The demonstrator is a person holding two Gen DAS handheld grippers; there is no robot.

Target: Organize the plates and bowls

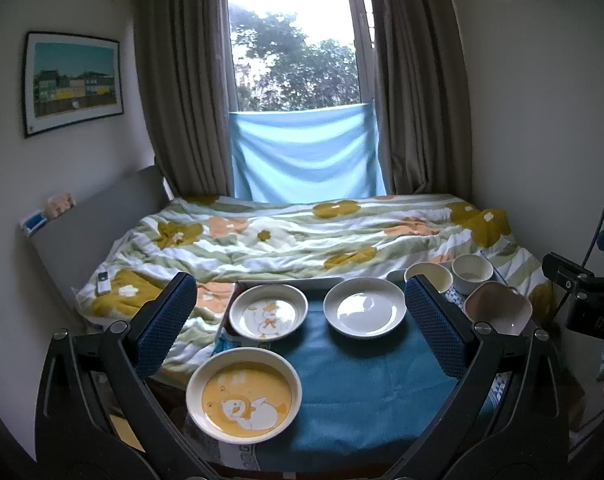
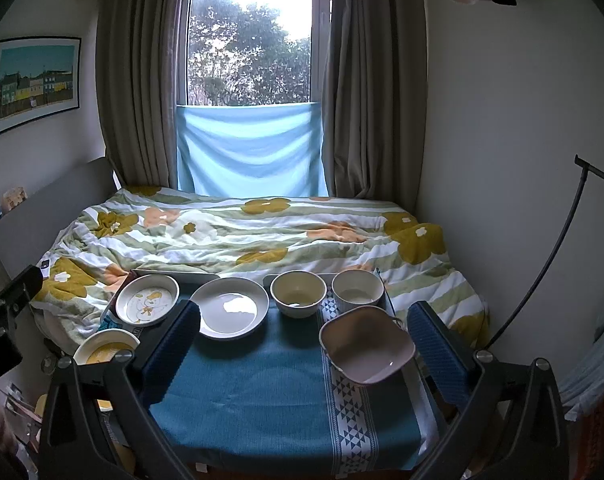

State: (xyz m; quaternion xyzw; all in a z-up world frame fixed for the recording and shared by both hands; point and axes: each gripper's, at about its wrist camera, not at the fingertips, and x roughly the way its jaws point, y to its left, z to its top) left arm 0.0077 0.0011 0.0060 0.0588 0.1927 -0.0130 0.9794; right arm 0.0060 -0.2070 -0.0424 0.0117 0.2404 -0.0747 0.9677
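Observation:
On a small table with a teal cloth [image 1: 354,396] stand three plates: a yellow duck plate [image 1: 244,394] at the near left, a white duck plate [image 1: 268,311] behind it, and a plain white plate [image 1: 365,307]. On the right stand a cream bowl [image 2: 298,293], a white bowl [image 2: 357,291] and a pink square bowl [image 2: 367,345]. My left gripper [image 1: 300,322] is open and empty above the plates. My right gripper [image 2: 304,344] is open and empty, with the pink bowl just inside its right finger [image 2: 436,354].
A bed with a flowered quilt [image 1: 302,236] lies right behind the table. A remote [image 1: 103,282] lies on the quilt at the left. A grey headboard [image 1: 98,224] is at the left, a curtained window [image 1: 298,60] behind. A thin black stand [image 2: 550,256] leans at the right wall.

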